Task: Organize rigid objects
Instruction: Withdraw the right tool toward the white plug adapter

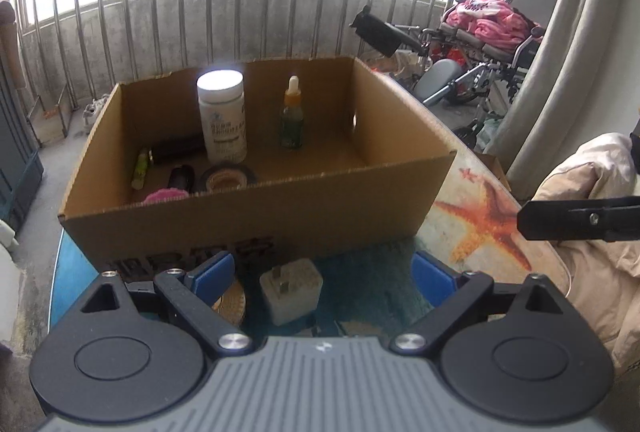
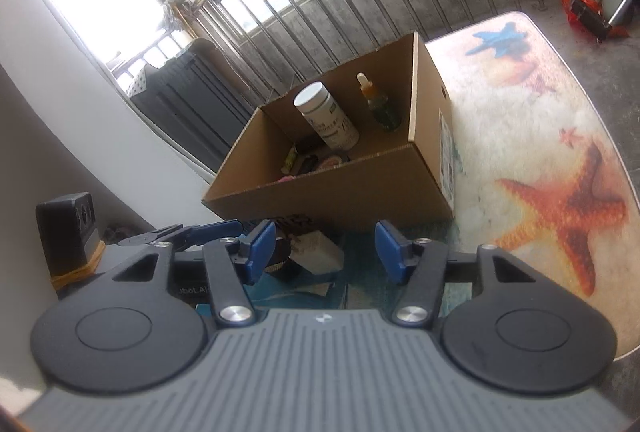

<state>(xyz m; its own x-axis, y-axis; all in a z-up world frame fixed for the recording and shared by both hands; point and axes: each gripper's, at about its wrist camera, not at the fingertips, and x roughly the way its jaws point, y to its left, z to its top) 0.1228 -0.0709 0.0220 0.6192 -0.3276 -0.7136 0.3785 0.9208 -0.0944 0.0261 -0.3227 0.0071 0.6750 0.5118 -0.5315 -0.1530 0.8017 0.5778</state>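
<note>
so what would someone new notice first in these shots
The open cardboard box in the middle of the table, with a tall white jar and a small dropper bottle standing upright inside. Next, the big orange starfish printed on the tablecloth to the box's right. Nearer, a white plug adapter lies on the cloth in front of the box.

Counted: one cardboard box (image 1: 256, 220); one white jar (image 1: 221, 114); one dropper bottle (image 1: 292, 116); one tape roll (image 1: 228, 176); one white plug (image 1: 290, 290).
</note>
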